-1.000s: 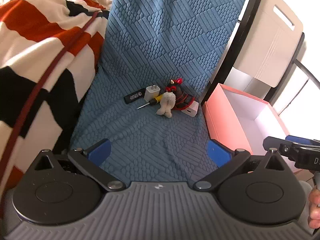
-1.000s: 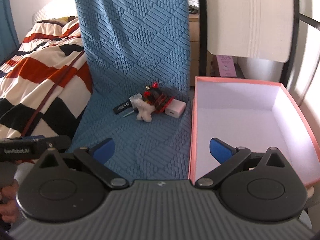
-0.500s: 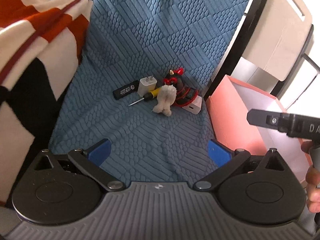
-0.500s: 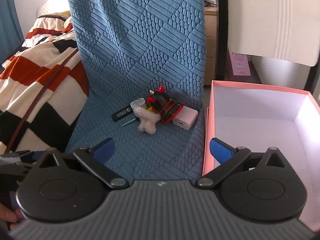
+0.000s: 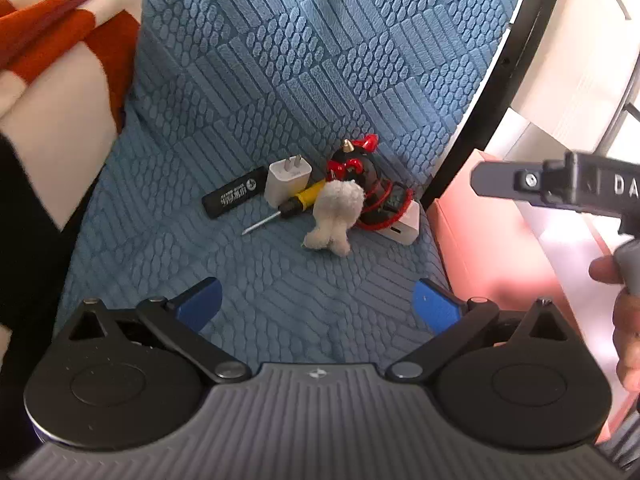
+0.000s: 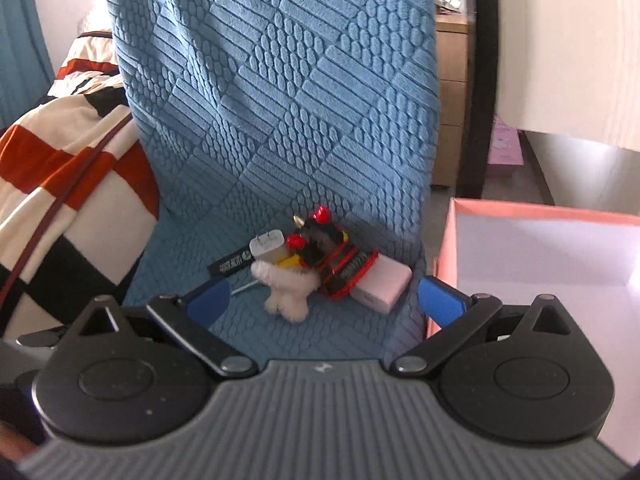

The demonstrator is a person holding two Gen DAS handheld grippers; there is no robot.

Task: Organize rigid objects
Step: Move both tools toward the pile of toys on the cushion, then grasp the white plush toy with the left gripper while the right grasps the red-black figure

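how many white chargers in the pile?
2. One charger, prongs up, sits at the pile's left beside the black stick. The other charger lies at the right end under the red clutter, nearest the pink box. More could be hidden beneath.

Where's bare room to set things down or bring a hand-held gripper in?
The pink box shows a bare white floor. The blue cover is bare in front of the plush toy and left of the black stick. Crowded: screwdriver, white plug, red-black toy and pink charger touch in one clump.
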